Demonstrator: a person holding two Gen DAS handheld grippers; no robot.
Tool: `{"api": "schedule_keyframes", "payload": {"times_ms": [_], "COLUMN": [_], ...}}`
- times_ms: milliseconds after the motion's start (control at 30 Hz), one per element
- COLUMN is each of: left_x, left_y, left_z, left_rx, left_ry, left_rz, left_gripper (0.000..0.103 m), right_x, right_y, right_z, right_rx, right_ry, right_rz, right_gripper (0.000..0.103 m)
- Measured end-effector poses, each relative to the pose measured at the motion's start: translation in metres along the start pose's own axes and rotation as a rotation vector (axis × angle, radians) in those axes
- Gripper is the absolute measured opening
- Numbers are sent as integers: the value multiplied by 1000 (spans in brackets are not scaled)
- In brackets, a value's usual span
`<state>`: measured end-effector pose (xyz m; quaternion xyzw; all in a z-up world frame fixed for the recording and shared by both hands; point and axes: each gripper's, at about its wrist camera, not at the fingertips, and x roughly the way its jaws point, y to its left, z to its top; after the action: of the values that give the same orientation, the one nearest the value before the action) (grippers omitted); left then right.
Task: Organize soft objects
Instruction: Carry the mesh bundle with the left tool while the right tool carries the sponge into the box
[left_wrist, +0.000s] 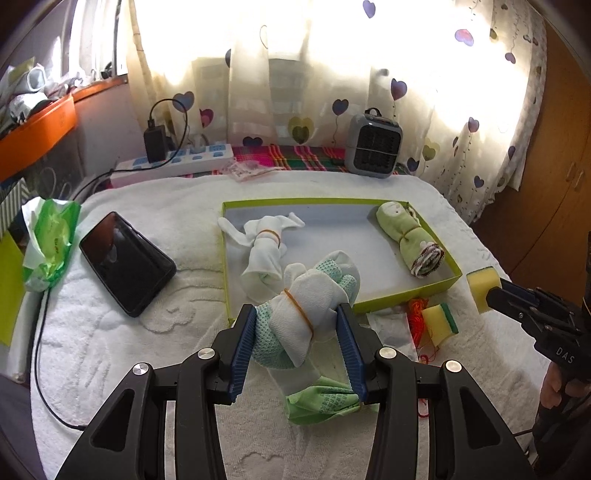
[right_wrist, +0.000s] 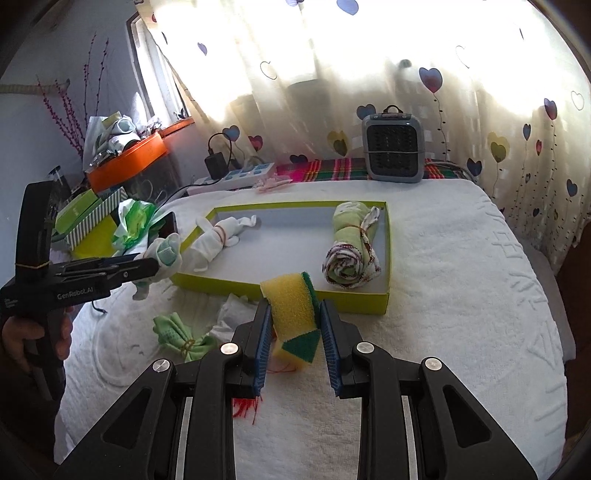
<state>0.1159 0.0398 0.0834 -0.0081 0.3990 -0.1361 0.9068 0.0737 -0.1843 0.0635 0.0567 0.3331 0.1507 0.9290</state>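
Bundles (left_wrist: 303, 314): four; sponges (right_wrist: 293, 306): two

We see two bundles (left_wrist: 264, 251) (left_wrist: 410, 240) in the tray (left_wrist: 406, 295); the phone (left_wrist: 125, 262) lies left of it, the heater (left_wrist: 373, 146) behind

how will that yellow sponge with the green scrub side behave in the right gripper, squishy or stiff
The yellow sponge with the green scrub layer is probably squishy and light: it is porous foam, and the right gripper holds it off the white towel. It seems unlikely to slip, since ribbed blue pads press both sides.
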Motion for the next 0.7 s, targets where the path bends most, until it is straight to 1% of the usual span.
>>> {"api": "schedule_keyframes", "payload": {"times_ms": [133, 300, 700], "left_x": [3, 11, 43], "left_y": [-1, 1, 0], "left_z": [8, 17, 39], "left_rx": [7, -12, -30], "left_ry": [-3, 2, 26], "left_rz": [3, -2, -20], "left_gripper": [43, 43, 43], "right_x": [5, 13, 47], "right_y": [1, -1, -5], "right_z": [9, 22, 50], "right_rx": [-14, -20, -34], "right_ry": [-3, -4, 33], "right_rz": [-3, -7, -12], "right_gripper": [27, 27, 27]}}
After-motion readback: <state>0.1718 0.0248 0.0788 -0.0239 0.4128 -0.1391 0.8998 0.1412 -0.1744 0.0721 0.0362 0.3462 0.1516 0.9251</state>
